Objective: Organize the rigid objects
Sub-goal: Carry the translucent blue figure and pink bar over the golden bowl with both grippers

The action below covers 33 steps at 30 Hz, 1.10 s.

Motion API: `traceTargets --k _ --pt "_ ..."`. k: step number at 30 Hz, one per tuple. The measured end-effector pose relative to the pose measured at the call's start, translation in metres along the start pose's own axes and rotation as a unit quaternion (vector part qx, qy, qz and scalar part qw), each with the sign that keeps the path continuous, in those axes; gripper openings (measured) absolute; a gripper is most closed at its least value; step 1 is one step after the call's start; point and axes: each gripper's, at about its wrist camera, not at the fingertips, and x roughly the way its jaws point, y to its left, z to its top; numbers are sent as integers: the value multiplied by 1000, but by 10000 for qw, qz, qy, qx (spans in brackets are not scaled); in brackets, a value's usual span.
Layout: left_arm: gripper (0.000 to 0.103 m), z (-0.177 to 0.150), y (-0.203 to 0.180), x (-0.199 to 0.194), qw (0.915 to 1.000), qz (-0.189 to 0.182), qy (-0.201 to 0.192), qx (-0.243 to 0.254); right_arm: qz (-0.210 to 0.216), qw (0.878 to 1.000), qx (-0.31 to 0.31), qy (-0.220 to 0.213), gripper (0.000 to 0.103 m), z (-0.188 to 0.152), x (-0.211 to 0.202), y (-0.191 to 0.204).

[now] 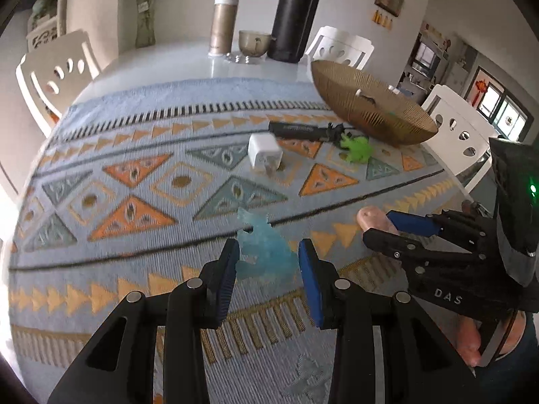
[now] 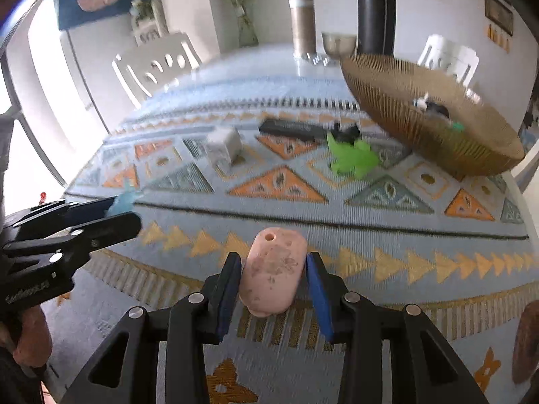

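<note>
My left gripper (image 1: pixel 268 252) is shut on a translucent blue toy figure (image 1: pixel 261 245) and holds it above the patterned cloth. My right gripper (image 2: pixel 273 262) is shut on a pink oblong block (image 2: pixel 273 269) with a small hole near its far end. In the left wrist view the right gripper (image 1: pixel 380 225) sits at the right with the pink block (image 1: pixel 372 219) in it. In the right wrist view the left gripper (image 2: pixel 124 213) is at the left with the blue figure (image 2: pixel 126 198). A ribbed golden bowl (image 1: pixel 367 107) stands far right; it also shows in the right wrist view (image 2: pixel 404 118) with small items inside.
On the cloth lie a white charger cube (image 1: pixel 264 153), a green toy frog (image 1: pixel 357 148) and a black flashlight-like tool (image 1: pixel 303 131). At the far table edge stand a black bottle (image 1: pixel 296 13), a tan canister (image 1: pixel 224 25) and a small cup (image 1: pixel 254 42). White chairs surround the table.
</note>
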Motion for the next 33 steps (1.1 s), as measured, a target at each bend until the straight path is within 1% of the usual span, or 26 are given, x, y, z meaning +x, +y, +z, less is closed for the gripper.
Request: traceTargets --k 2,3,5,6,8,10,11,13,14,18,23,27,30,33 --pt "34 -4 2 4 10000 -5 -2 -74 -90 9999 -51 9 56 -1 0 1" --pt "34 -3 2 3 10000 35 -48 -56 -172 9998 -86 18 68 -2 1 3" --pt "34 -4 2 -2 9997 47 -238 -24 -396 9990 -203 -27 68 -2 1 8" --pt "34 -4 2 -2 9996 69 -261 -20 -465 9985 -281 5 68 -2 3 12" --pt "34 -5 2 -4 9994 107 -314 -45 -620 9973 -389 -17 63 -2 5 16" --pt "34 -5 4 -8 9991 98 -417 -73 -647 9965 -532 -69 51 -4 4 21" --pt "34 -5 3 -9 9990 91 -431 -85 -653 9960 -598 -91 47 -4 4 23" --pt "34 -5 3 -8 9990 107 -415 -81 -635 9955 -695 -114 36 -4 4 26" --pt "34 -6 3 -8 9991 135 -404 -63 -617 9953 -736 -123 34 -4 4 27" --pt "34 -7 -1 -8 9988 213 -444 41 -558 9949 -818 -194 34 -4 2 30" --pt "34 -8 -4 -10 9983 316 -486 105 -481 9916 -996 -665 34 -8 -16 39" --pt "34 -7 -3 -11 9980 368 -499 77 -530 9915 -938 -726 34 -7 -18 37" --pt "34 -4 -4 -13 9981 370 -492 22 -383 9928 -699 -897 34 -6 -28 26" --pt "34 8 -8 -24 9980 249 -574 12 -65 9942 -5 -1073 34 -1 -42 -5"
